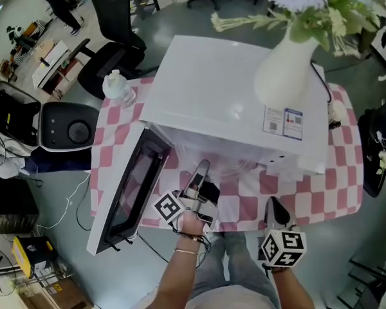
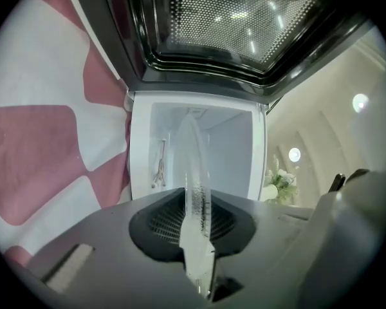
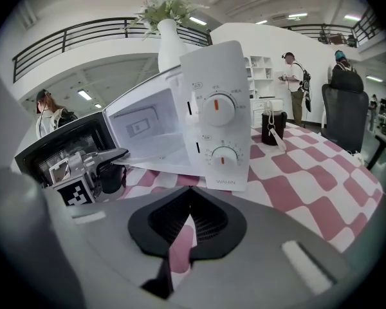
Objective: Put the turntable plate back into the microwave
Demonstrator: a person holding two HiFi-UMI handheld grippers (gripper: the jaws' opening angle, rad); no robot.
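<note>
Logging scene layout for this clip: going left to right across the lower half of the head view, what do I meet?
Black-topped appliance with a round dial → open microwave door → left gripper, shut on the turntable plate → right gripper.

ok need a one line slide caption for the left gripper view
Left hand-held gripper clamps the glass turntable plate edge-on, aimed into the open microwave, its door swung wide.

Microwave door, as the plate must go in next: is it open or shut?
Open. The door swings out from the microwave, and the left gripper view looks past the turntable plate into the cavity.
</note>
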